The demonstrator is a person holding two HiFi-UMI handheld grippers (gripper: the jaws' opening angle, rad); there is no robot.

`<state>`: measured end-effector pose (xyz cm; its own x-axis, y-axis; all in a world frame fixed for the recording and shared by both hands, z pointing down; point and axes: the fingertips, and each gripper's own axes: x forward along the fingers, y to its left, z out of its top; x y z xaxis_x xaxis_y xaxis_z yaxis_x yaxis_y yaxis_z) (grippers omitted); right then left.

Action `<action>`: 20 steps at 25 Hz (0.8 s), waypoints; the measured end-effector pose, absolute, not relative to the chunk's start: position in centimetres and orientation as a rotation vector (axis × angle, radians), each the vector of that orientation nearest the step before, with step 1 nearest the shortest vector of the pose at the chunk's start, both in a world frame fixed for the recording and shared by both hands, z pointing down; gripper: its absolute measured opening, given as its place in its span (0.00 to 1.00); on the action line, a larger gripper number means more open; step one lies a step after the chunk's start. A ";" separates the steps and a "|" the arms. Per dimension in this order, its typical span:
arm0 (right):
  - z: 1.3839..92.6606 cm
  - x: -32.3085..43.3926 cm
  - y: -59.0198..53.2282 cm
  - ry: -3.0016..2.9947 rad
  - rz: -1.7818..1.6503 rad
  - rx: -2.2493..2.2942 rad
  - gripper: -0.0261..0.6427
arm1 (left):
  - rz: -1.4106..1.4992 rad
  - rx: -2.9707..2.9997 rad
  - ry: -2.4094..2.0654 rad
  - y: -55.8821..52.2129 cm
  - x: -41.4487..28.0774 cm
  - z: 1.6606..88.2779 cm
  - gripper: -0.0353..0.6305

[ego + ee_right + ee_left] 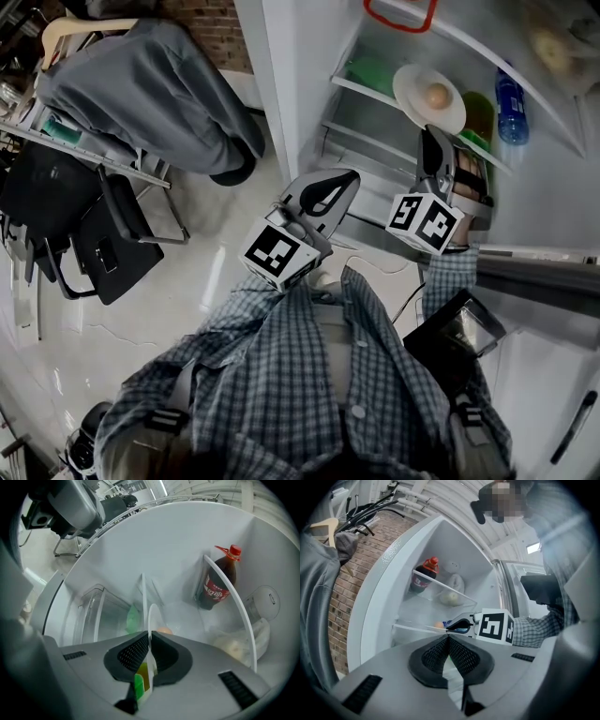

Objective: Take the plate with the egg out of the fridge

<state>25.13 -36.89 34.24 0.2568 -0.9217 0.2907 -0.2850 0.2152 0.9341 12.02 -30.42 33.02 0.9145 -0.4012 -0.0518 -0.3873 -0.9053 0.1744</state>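
Right gripper (150,651) clamped on the near rim of the white plate (152,613), jaws pressed against both faces, rim seen edge-on between them. Left gripper (448,641) pressed fully together, nothing between the jaws, held level just left of the right one and short of the shelves, close to the person's checked shirt (309,375).

Just past the right gripper's jaws, the plate itself, inside the open fridge (281,84) at the front edge of a glass shelf (352,86), with the egg (437,95) lying on its middle. Impossible to tell whether resting on the shelf or lifted clear of it.

Beside the plate on that shelf, a green packet (373,73) to the left and a yellow-green bottle (478,112) just to the right. Farther right, a blue bottle (512,111), apart from the plate.

One shelf up and deeper in, a dark cola bottle (219,581) with a red cap, standing upright behind a white rail. Next to it, a pale bag (239,641) with something round inside, slumped against the fridge's back wall.
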 end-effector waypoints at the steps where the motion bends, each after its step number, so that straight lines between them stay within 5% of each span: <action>1: 34.1 25.1 -36.7 -1.273 -0.672 1.321 0.08 | -0.140 2.909 -0.606 -30.5 12.3 33.0 0.06; 15: 33.6 24.2 -33.1 -1.299 -0.725 1.338 0.07 | -0.481 2.485 -0.163 -31.2 18.0 30.2 0.07; 20: 33.4 24.1 -32.2 -1.305 -0.735 1.337 0.07 | -0.524 2.220 -0.131 -32.9 19.3 31.2 0.21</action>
